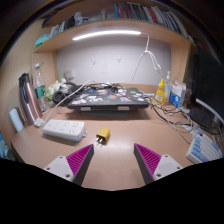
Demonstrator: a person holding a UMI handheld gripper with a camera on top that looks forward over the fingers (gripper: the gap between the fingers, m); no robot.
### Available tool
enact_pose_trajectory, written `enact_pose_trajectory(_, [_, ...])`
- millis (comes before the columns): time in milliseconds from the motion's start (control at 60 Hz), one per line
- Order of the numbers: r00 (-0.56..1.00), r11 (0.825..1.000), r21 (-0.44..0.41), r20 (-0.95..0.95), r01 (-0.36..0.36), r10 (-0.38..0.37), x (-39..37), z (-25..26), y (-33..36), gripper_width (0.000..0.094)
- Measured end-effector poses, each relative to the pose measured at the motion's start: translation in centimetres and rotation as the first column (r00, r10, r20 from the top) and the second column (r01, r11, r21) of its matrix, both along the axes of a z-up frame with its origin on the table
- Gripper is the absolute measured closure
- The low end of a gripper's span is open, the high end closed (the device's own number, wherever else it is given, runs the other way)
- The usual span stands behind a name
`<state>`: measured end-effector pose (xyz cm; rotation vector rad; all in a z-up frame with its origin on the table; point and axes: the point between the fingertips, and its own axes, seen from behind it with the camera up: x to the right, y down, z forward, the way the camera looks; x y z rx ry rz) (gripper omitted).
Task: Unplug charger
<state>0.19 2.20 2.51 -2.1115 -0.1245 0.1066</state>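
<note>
Fingers apart – yellow charger point(102, 133) upright on desk, beside power strip point(63, 128).

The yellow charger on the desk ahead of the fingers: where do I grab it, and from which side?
Take the yellow charger by its two side faces, coming straight in from this side, low over the desk. It is a small blocky body lying just beyond the open gripper, right of the white power strip. Whether it is plugged in cannot be told.
</note>
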Motion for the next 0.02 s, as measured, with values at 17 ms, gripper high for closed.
enact_pose_trajectory(17, [1.000,1.000,-0.002,0.001,0.002,-0.002,0.51,0.00,-0.32,0.0051])
